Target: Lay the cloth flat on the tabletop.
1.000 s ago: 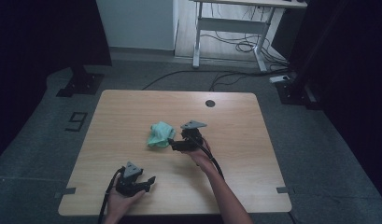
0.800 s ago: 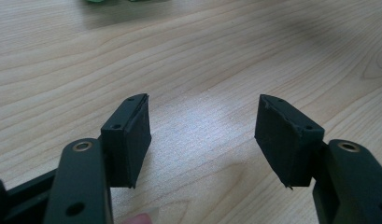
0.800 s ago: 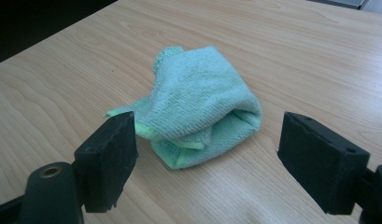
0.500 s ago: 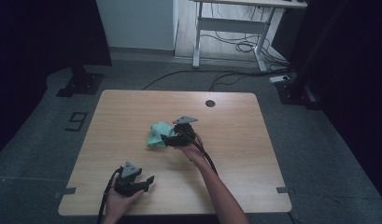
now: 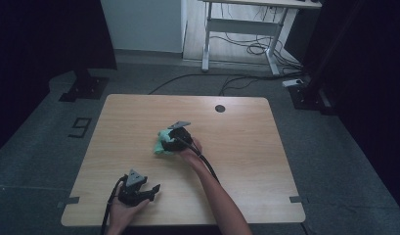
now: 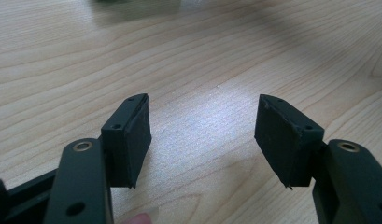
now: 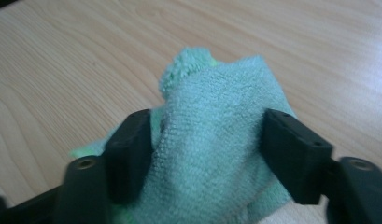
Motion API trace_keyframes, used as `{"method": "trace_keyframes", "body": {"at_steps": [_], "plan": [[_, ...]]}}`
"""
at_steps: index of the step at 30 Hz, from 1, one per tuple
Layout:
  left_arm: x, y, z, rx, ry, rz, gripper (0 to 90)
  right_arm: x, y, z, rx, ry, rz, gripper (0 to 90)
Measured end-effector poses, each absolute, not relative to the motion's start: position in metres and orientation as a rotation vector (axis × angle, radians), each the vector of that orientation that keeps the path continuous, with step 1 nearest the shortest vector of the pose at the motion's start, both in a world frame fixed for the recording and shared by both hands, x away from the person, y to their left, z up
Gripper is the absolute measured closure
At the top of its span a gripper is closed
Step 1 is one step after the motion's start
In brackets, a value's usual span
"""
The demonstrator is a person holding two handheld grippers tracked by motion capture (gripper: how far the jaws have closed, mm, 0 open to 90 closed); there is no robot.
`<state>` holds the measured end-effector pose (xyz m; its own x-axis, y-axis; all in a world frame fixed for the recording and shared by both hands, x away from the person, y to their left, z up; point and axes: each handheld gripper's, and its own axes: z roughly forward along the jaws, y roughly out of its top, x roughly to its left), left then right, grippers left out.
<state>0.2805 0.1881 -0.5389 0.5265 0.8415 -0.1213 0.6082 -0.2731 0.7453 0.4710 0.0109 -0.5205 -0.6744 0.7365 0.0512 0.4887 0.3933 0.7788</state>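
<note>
- The right hand-held gripper has been sliding leftward across the light wooden bench since the earlier frames, where it was sitting just beside the crumpled mint-green terry cloth; now it is lying right over that cloth.
- Its jaws have just been closing, and in the right gripper view the bunched cloth is filling the gap between them, with both pads pressing into the fabric's sides.
- The cloth is resting on the bench under and ahead of the right hand-held gripper, with a folded peak sticking out beyond the jaw tips.
- The left hand-held gripper is staying where it was near the bench's front edge, well apart from the cloth.
- Its jaws are standing wide apart with bare wood between them, gripping nothing.
- A small round black hole is sitting in the bench top beyond the right hand-held gripper, well clear of it.
- A black cable is trailing back from the right hand-held gripper along the forearm.
- Nothing is lying between either hand-held gripper and the cloth.
</note>
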Motion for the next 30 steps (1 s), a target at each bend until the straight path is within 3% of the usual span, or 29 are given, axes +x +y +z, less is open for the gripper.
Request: {"method": "trace_keyframes", "body": {"at_steps": [9, 13, 19, 30], "plan": [[0.280, 0.187, -0.540, 1.999, 1.177, 0.386, 36.2, 0.474, -0.007, -0.529, 1.093, 2.400, 1.153, 64.1], [0.281, 0.187, -0.541, 2.002, 1.180, 0.384, 36.3, 0.474, -0.014, -0.531, 1.110, 2.411, 1.175, 72.1], [0.281, 0.187, -0.541, 2.002, 1.181, 0.385, 36.3, 0.472, -0.019, -0.531, 1.115, 2.417, 1.198, 77.1], [0.281, 0.187, -0.540, 1.998, 1.181, 0.391, 36.4, 0.454, -0.045, -0.518, 1.114, 2.381, 1.346, 78.3]]}}
